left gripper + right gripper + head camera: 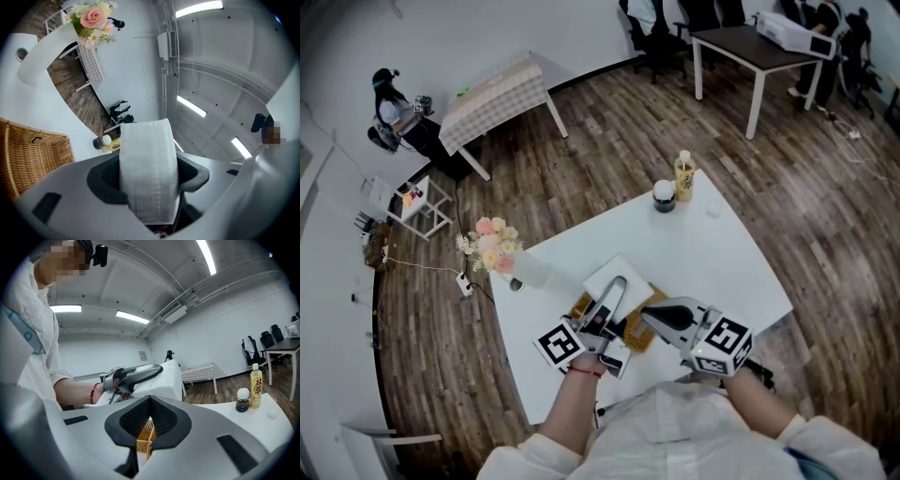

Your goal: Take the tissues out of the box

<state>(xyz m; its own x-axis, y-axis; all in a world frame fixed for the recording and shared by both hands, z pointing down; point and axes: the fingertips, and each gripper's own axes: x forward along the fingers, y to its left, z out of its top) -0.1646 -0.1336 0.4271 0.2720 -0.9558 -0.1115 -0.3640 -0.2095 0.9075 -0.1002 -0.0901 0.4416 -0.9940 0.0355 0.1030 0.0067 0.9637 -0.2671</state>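
A wicker tissue box (640, 336) lies on the white table (712, 253) close in front of me. My left gripper (619, 285) is shut on a white tissue (630, 275) and holds it raised above the box. In the left gripper view the tissue (147, 159) stands folded between the jaws of the left gripper (151, 190), and the box (33, 154) shows at lower left. My right gripper (649, 317) is shut on the box's rim (144, 437). The right gripper view shows the left gripper (133, 375) holding the tissue (171, 378) just beyond the right gripper (146, 432).
A vase of pink flowers (492, 246) stands at the table's left corner. A yellow bottle (683, 175) and a dark jar (664, 196) stand at the far edge. A checked table (497, 94), desk (750, 47) and chairs lie farther off on the wooden floor.
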